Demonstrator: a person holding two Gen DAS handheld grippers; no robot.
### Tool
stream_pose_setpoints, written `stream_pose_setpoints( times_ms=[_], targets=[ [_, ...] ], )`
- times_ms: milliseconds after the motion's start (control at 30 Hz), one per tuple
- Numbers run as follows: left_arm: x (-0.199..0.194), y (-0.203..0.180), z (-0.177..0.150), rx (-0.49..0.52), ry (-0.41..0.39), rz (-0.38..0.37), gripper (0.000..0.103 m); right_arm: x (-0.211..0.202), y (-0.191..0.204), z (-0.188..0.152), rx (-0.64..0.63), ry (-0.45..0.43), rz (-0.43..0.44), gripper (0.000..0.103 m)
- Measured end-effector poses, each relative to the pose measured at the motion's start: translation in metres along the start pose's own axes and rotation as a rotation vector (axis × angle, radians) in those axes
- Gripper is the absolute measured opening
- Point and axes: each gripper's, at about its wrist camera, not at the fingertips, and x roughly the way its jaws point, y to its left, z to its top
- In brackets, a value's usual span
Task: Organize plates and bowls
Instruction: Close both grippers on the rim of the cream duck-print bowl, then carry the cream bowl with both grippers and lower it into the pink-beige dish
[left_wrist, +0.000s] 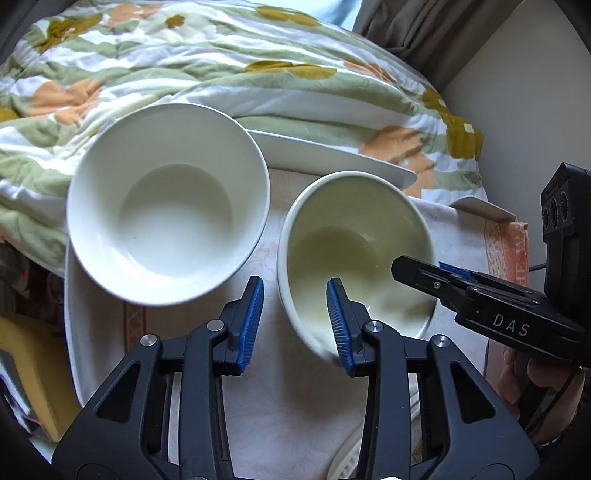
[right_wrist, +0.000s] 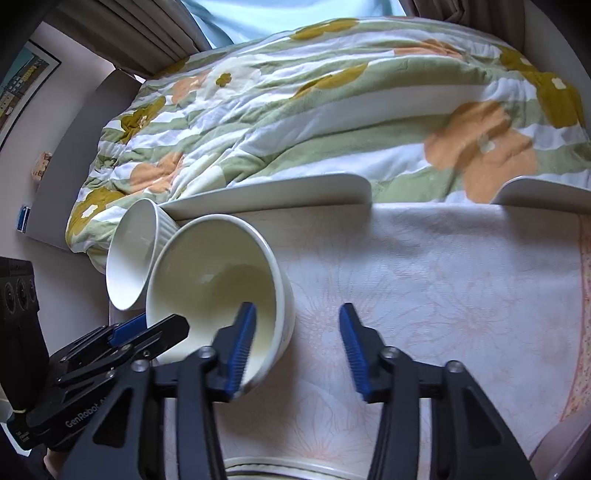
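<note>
Two white bowls are seen on a cloth-covered table (right_wrist: 443, 280) beside a floral quilt (left_wrist: 184, 55). The cream bowl (left_wrist: 354, 254) is tilted near the middle of the table; its near rim is straddled by the left gripper (left_wrist: 295, 314), fingers spread, not clamped. The right gripper (right_wrist: 297, 347) is also released, its left finger inside that bowl. The larger bowl (left_wrist: 168, 203) sits toward the left edge. Flat plates (right_wrist: 273, 199) are lined along the far edge.

2 close wrist views over the tongs toward the bed, both sharing the cream bowl (left_wrist: 354, 254) (right_wrist: 218, 291).
</note>
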Motion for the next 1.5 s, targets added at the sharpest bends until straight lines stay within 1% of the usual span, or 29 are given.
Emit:
stream_pose_setpoints(
  times_ms=[33, 100, 133, 233, 333, 367, 667, 900, 1067, 1167, 1367, 1500],
  targets=[
    [0.002, 0.000, 0.001, 0.004, 0.003, 0.001, 0.027, 0.001, 0.001, 0.000, 0.002, 0.003, 0.002, 0.030],
    [0.005, 0.001, 0.003, 0.011, 0.007, 0.003, 0.017, 0.003, 0.001, 0.001, 0.007, 0.006, 0.005, 0.025],
    [0.006, 0.001, 0.004, 0.013, 0.006, 0.007, 0.016, 0.002, 0.001, 0.000, 0.010, 0.005, 0.007, 0.023],
    [0.007, 0.000, 0.005, 0.021, 0.005, 0.004, 0.016, 0.003, 0.003, 0.001, 0.020, 0.004, 0.001, 0.020],
    [0.007, -0.003, 0.005, 0.039, -0.001, 0.013, 0.016, 0.003, 0.007, 0.000, 0.028, -0.001, 0.009, 0.014],
    [0.007, -0.003, 0.005, 0.042, -0.001, 0.015, 0.016, 0.003, 0.008, 0.000, 0.030, -0.003, 0.002, 0.013],
    [0.000, -0.011, 0.004, 0.070, 0.005, 0.015, 0.015, -0.007, 0.007, -0.003, 0.060, -0.015, -0.018, 0.012],
    [-0.021, -0.027, 0.001, 0.092, -0.018, 0.003, 0.015, -0.029, 0.006, -0.008, 0.082, -0.045, -0.021, 0.012],
    [-0.044, -0.049, -0.003, 0.124, -0.041, -0.006, 0.015, -0.056, 0.005, -0.015, 0.092, -0.081, -0.024, 0.012],
    [-0.054, -0.069, -0.010, 0.144, -0.046, -0.010, 0.015, -0.078, -0.005, -0.025, 0.123, -0.109, -0.020, 0.012],
    [-0.067, -0.118, -0.039, 0.171, -0.061, -0.025, 0.015, -0.126, -0.029, -0.051, 0.124, -0.165, -0.028, 0.012],
    [-0.073, -0.157, -0.060, 0.173, -0.071, -0.032, 0.015, -0.156, -0.055, -0.075, 0.124, -0.180, -0.036, 0.012]
  ],
)
